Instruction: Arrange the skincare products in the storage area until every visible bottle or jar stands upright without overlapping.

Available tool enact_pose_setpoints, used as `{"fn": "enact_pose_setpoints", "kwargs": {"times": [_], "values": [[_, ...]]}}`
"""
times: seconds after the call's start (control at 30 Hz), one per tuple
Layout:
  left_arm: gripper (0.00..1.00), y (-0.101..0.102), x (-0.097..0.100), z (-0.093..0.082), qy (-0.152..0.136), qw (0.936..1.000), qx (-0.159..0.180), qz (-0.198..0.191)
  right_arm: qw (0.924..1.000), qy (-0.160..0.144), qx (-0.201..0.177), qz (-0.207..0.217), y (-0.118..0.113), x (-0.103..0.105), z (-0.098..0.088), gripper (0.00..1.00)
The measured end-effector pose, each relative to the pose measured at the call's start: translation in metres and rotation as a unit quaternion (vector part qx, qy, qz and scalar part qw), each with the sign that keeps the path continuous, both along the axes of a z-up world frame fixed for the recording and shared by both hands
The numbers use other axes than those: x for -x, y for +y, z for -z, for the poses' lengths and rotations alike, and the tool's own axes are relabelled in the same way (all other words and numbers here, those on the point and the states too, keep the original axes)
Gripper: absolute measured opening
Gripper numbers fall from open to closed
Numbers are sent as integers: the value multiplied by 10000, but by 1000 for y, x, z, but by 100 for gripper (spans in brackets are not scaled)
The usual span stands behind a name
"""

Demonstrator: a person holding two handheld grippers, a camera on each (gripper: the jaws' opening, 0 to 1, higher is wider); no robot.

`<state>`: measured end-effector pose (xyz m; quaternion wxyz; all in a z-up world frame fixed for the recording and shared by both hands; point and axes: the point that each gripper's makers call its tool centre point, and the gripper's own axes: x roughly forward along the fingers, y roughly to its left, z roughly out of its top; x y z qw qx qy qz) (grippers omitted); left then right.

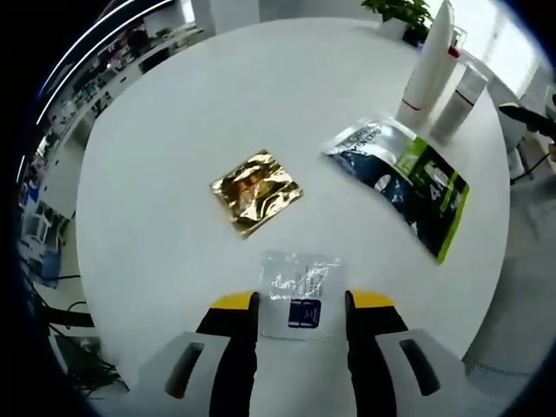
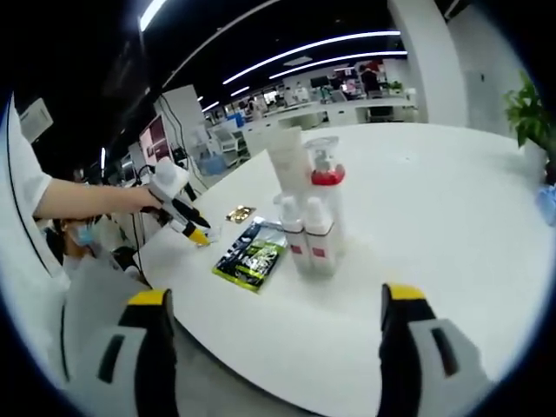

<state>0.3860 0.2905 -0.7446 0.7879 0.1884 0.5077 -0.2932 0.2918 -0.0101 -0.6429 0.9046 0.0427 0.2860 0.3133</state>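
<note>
Bottles (image 1: 439, 74) upright at upper right of the left gripper view, past a green pack (image 1: 404, 178) lying flat; gold sachet (image 1: 256, 191) at centre, clear sachet (image 1: 300, 294) low in the frame. Left gripper (image 1: 301, 304) released, jaws either side of the clear sachet, not yet closed on it. Risk: thin film slipping or creasing on the bare table (image 1: 156, 174) if pinched flat.

Right gripper view: bottles (image 2: 308, 213) clustered at centre, touching. Green pack (image 2: 252, 254) just left of them. Left gripper (image 2: 198, 233) at left, held in a hand (image 2: 143, 201). Right gripper (image 2: 274, 326) released, wide apart, holding nothing, near the table (image 2: 434, 200) edge. Risk: a careless reach toppling the tight cluster.
</note>
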Motion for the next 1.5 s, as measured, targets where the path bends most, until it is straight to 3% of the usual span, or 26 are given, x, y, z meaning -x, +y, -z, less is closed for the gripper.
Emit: {"fn": "enact_pose_setpoints", "kwargs": {"times": [0.17,0.33,0.63,0.87,1.2,1.5], "values": [[37,-2,1,-8,-28,9997,-19,228,10000,3,-8,6,-1,0,0,100],[37,-4,2,-18,-61,9968,-166,775,10000,-15,-20,14,0,0,-1,100],[37,-22,10,-29,46,9854,-217,1685,10000,-44,-34,20,0,0,-2,100],[37,-38,20,-28,131,9718,-261,2338,9999,-68,-45,67,-2,1,-4,100],[37,-52,35,-18,230,9453,-394,3229,9999,-46,-43,100,-4,3,-3,100],[37,-58,33,-9,263,9443,-385,3258,9999,-14,-39,151,-6,3,-1,100]]}}
